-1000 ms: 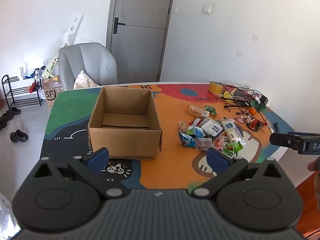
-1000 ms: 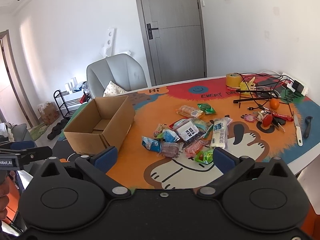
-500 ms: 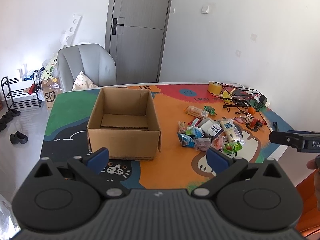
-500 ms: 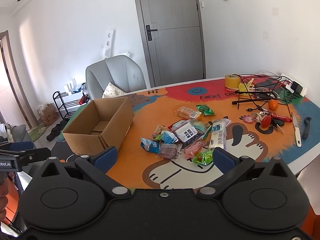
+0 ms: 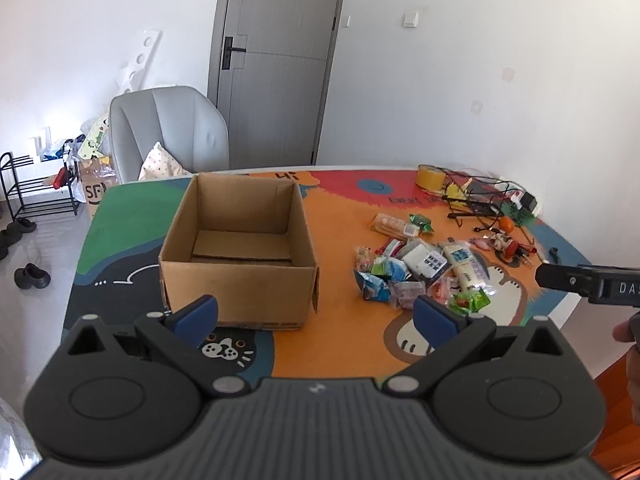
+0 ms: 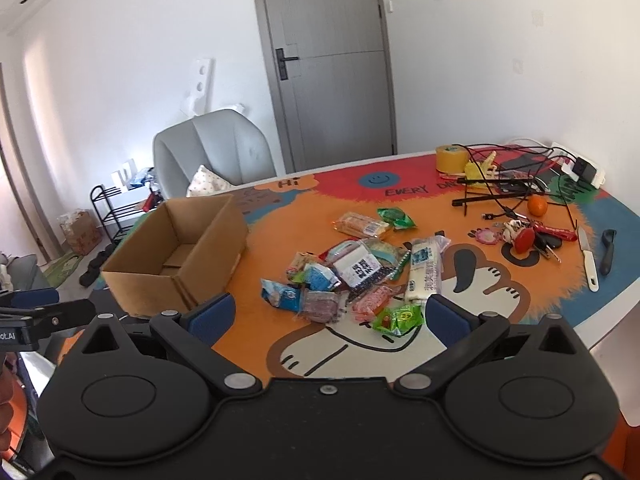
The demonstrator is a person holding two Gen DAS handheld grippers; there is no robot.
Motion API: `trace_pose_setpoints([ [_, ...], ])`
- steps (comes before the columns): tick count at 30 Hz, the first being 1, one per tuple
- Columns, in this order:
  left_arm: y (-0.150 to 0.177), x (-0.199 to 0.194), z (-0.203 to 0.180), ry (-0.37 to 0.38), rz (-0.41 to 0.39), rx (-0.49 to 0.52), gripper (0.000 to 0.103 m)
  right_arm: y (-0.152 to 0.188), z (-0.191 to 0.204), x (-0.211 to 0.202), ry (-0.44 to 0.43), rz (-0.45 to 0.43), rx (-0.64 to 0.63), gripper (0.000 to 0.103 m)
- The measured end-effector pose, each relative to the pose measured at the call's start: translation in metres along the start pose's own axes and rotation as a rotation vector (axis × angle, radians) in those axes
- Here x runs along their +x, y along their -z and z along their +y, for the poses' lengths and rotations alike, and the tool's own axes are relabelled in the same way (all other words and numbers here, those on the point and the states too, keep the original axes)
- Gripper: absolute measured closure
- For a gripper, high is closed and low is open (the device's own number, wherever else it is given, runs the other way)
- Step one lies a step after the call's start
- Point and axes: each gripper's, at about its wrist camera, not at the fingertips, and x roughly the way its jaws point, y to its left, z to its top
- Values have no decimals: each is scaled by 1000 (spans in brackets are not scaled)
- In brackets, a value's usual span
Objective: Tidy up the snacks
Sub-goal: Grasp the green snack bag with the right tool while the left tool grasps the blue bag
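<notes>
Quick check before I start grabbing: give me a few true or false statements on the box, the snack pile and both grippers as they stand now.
1. The cardboard box holds no snacks. True.
2. The left gripper is shut on a packet. False: it is open and holds nothing.
3. The snack pile lies on the table outside the box. True.
4. The right gripper is open. True.
5. The orange sits inside the box. False: it lies on the table among the cables.
6. The green packet is the pile's farthest item from the right gripper. False: it is the nearest.
</notes>
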Motion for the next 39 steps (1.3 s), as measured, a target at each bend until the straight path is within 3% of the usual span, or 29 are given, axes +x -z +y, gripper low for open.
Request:
trace_pose_setpoints([
  [3, 1, 12, -2, -27, -2, 9, 0, 3, -4, 13, 14, 17, 20, 0],
  [11, 6, 47, -15, -1, 15, 36, 0, 14, -17, 50, 34, 69, 41, 0],
  [26, 5, 108, -48, 110, 40, 45, 2, 33, -54, 92, 33, 64, 124, 0],
  [32, 6, 131, -56, 131, 55, 47, 5, 41, -69, 104, 36, 39, 177, 15],
  [37, 6, 153, -65, 152, 81, 59, 13, 46, -79, 122, 41, 63, 211, 15],
  [39, 5, 161, -66, 157, 87, 55, 16, 48, -81, 128, 37, 69, 220, 21],
])
